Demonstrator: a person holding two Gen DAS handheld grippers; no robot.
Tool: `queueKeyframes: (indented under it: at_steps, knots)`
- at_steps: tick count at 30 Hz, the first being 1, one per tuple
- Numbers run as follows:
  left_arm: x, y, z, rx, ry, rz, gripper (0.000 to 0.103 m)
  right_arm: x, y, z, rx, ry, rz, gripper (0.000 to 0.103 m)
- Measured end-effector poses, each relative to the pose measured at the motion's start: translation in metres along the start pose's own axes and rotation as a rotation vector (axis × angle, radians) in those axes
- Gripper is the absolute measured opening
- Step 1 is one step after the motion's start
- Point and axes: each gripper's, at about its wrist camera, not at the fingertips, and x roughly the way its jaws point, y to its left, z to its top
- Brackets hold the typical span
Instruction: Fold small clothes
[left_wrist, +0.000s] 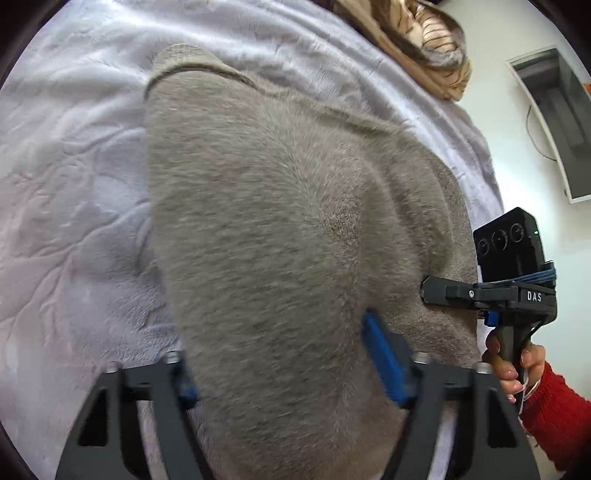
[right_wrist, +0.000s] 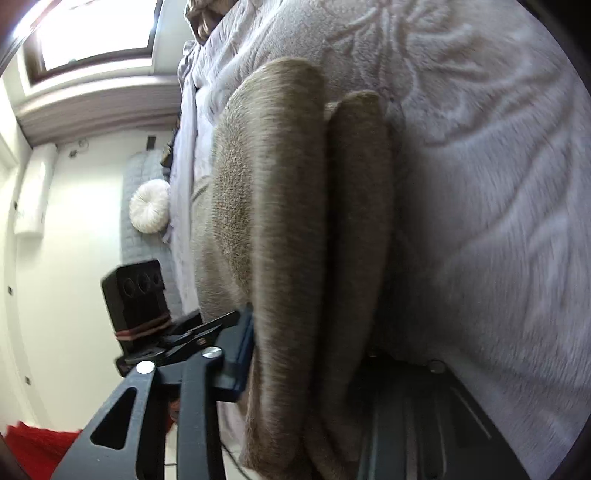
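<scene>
A pale lavender embossed fleece blanket (left_wrist: 74, 184) covers the bed; on it lies a fuzzy taupe garment (left_wrist: 280, 229), long axis running away from both cameras; the left gripper (left_wrist: 291, 362) clamps its near edge; the right gripper (right_wrist: 317, 373) pinches a bunched fold beside it.

Your left tongs (left_wrist: 295, 373) point steeply down, both blue-padded fingers (left_wrist: 384, 362) closed onto a thick fold of the fuzzy taupe garment (left_wrist: 280, 229). Your right tongs (right_wrist: 310, 369) clamp a bunched fold of it too. Your right hand (left_wrist: 513, 365), in a red sleeve (left_wrist: 557, 410), wraps the handle.
</scene>
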Motion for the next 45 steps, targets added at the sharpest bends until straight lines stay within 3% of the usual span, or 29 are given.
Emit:
queueKeyframes:
  at_steps: [3, 9, 13, 20, 23, 29, 36, 38, 41, 42, 45]
  knots:
    - [-0.017, -0.006, -0.001, 0.008, -0.017, -0.038, 0.051, -0.004, 0.01, -0.009, 0.023, -0.013, 0.055, 0.033]
    - [-0.051, -0.016, -0.013, 0.034, -0.048, -0.085, 0.051, -0.009, 0.032, -0.033, 0.076, -0.047, 0.155, 0.033]
    - [-0.077, -0.016, -0.03, 0.036, -0.055, -0.111, 0.051, -0.012, 0.052, -0.055, 0.072, -0.058, 0.173, 0.033]
    - [-0.127, -0.006, -0.086, 0.036, -0.045, -0.1, 0.051, 0.004, 0.089, -0.113, 0.059, -0.044, 0.162, 0.033]
    - [-0.151, 0.015, -0.122, 0.008, -0.033, -0.084, 0.051, 0.022, 0.097, -0.14, 0.07, -0.027, 0.169, 0.033]
    - [-0.159, 0.041, -0.181, -0.034, 0.006, -0.034, 0.051, 0.073, 0.1, -0.186, 0.094, 0.031, 0.157, 0.033]
    - [-0.131, 0.074, -0.228, -0.104, 0.044, 0.052, 0.051, 0.121, 0.089, -0.197, 0.079, 0.091, 0.008, 0.033]
    - [-0.125, 0.081, -0.235, -0.107, 0.047, 0.112, 0.052, 0.124, 0.083, -0.192, 0.079, 0.096, -0.078, 0.035]
    - [-0.128, 0.084, -0.239, -0.11, 0.014, 0.153, 0.063, 0.115, 0.08, -0.183, 0.082, 0.08, -0.202, 0.042]
    - [-0.131, 0.085, -0.239, -0.107, -0.001, 0.175, 0.066, 0.107, 0.085, -0.181, 0.054, 0.059, -0.291, 0.049]
    - [-0.149, 0.096, -0.246, -0.107, -0.036, 0.225, 0.067, 0.086, 0.103, -0.18, -0.002, 0.025, -0.471, 0.051]
